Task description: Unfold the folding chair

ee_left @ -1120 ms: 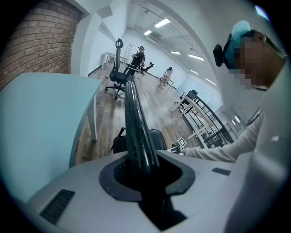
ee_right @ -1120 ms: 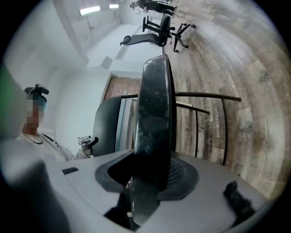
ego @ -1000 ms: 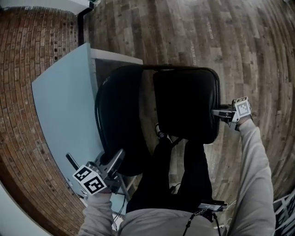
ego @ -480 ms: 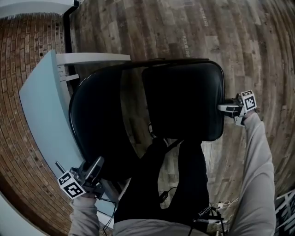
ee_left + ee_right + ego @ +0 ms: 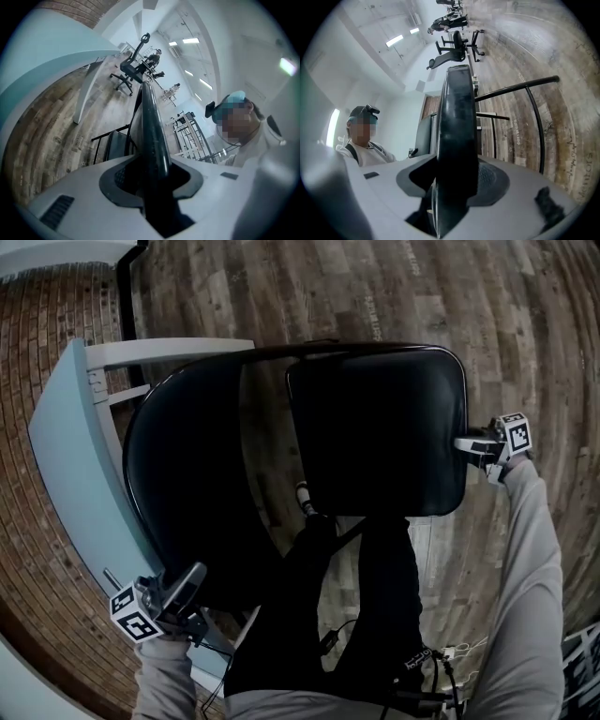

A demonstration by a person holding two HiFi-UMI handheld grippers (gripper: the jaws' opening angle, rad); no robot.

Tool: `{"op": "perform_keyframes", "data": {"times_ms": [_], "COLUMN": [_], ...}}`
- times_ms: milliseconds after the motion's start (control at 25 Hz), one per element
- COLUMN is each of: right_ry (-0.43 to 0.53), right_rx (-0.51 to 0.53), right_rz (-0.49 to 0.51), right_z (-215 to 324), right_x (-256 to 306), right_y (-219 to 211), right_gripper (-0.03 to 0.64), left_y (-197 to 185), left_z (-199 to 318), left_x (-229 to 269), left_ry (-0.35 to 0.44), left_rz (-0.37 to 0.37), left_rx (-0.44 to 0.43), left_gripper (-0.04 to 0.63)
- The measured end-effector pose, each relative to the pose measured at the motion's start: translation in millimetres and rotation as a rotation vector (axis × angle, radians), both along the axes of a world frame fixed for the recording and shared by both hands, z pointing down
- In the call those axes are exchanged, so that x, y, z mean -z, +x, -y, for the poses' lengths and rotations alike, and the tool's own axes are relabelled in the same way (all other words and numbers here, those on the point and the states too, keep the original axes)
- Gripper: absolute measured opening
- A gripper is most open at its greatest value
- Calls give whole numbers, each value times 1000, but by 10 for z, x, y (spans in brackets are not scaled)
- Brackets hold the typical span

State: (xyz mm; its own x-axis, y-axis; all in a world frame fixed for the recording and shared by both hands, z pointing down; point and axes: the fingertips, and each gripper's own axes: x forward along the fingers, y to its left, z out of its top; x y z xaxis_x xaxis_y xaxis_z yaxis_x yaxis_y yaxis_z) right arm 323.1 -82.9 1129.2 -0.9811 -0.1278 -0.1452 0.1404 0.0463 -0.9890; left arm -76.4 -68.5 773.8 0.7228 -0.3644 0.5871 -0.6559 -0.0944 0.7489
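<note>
The black folding chair stands below me on the wooden floor. Its padded seat (image 5: 375, 437) lies broad and nearly flat, and its rounded backrest (image 5: 183, 493) is to the left. My left gripper (image 5: 187, 582) is at the backrest's lower rim. In the left gripper view that thin rim (image 5: 152, 126) runs between the opening jaws of the left gripper (image 5: 152, 180), with a gap at the pads. My right gripper (image 5: 466, 443) is at the seat's right edge. In the right gripper view the thick seat edge (image 5: 458, 117) fills the slowly opening jaws of the right gripper (image 5: 454, 183), against the pad.
A pale blue panel (image 5: 66, 474) leans close behind the backrest, by a brick wall (image 5: 37, 352). My legs in black trousers (image 5: 375, 615) stand right at the chair. Cables (image 5: 441, 652) lie on the floor. Office chairs (image 5: 126, 75) stand far off.
The seat has swung down and looks wider and flatter. My left gripper slid down-left with the backrest rim. My right gripper moved outward to the right with the seat edge.
</note>
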Motion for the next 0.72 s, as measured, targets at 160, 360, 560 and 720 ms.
{"op": "perform_keyframes", "data": {"times_ms": [160,360,560,720], "right_ry": [-5,-2,127,280], "right_rx": [-49,-167,-351,-424], "right_rz": [-77,-318,-471,-567], "right_z": [-39,103,255,239], "right_x": [-54,-7,989,2347], "right_y": [77,437,660,514], "right_gripper": [215,268,298,298], "left_y": [-3,-46,-441,-595], "left_z": [-6,25,97,91], "left_x": [-16,58,587,1214], "left_ry": [-7,70,240,296], "left_rz": [12,11,136,126], "left_rx": [1,-4,32,4], "left_gripper": [133,199,351,351]}}
